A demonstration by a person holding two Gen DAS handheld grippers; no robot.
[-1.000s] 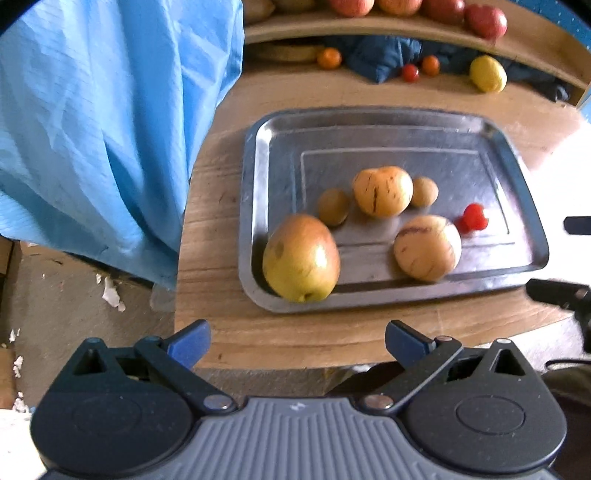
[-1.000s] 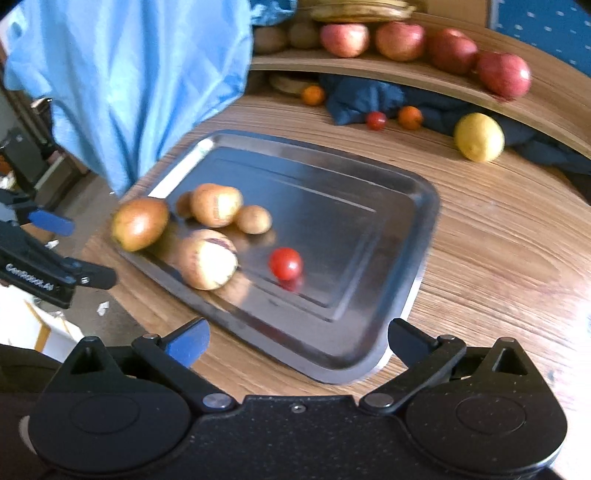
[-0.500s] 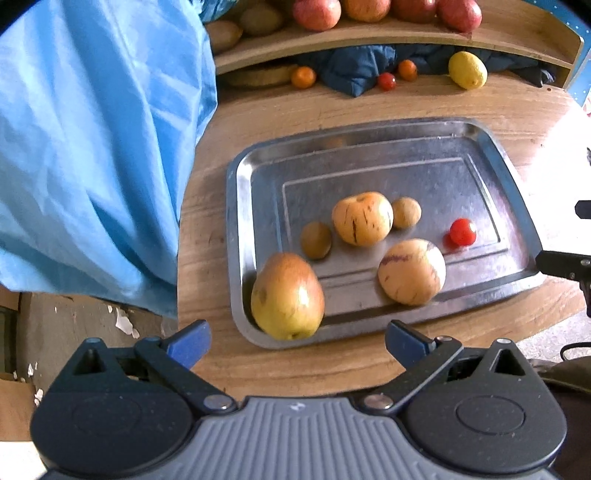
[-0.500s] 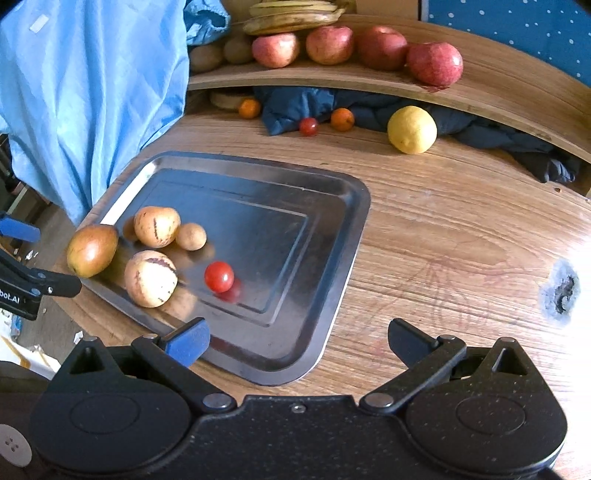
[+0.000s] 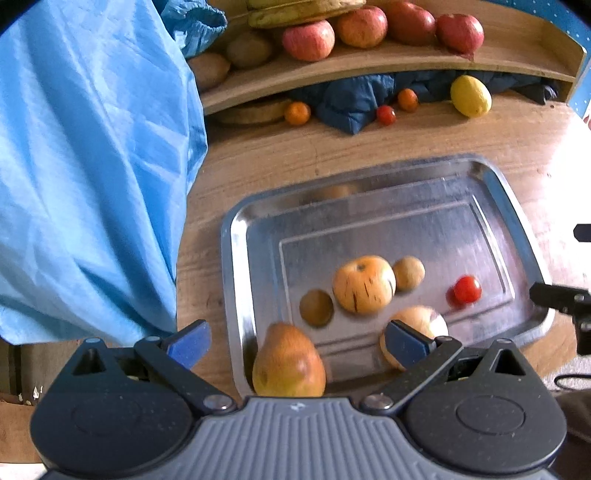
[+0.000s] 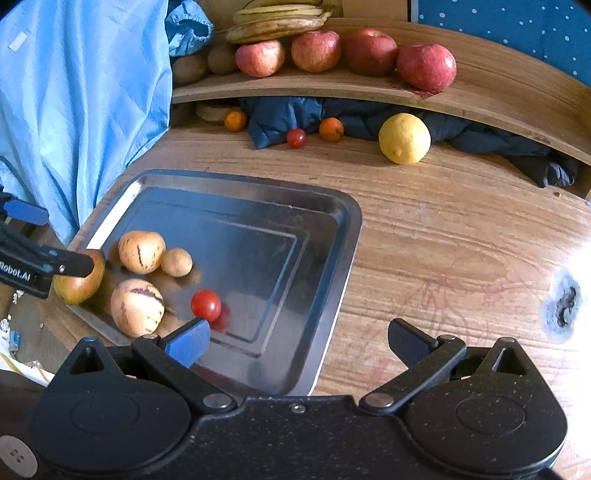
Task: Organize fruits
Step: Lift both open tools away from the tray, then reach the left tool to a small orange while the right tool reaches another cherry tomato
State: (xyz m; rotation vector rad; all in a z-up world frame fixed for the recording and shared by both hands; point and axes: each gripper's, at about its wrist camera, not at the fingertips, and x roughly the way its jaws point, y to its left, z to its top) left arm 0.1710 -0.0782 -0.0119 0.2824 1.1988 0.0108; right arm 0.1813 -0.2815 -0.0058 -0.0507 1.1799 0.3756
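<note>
A steel tray lies on the wooden table. On it are a pear, two striped yellow melons, two small brown fruits and a cherry tomato. My left gripper is open, with the pear low between its fingers and untouched. My right gripper is open over the tray's near right corner, with the tomato just beyond its left fingertip. The pear sits at the tray's left edge, behind a finger of the left gripper.
A light-blue cloth hangs at the left. At the back a curved wooden shelf carries several apples and bananas. Below it lie a lemon, two small oranges, a tomato and a dark blue cloth.
The left gripper has closed in on the tray's near edge, so the pear now sits between its fingers. The right gripper has swung right and tilted up. The fruit has not moved.
</note>
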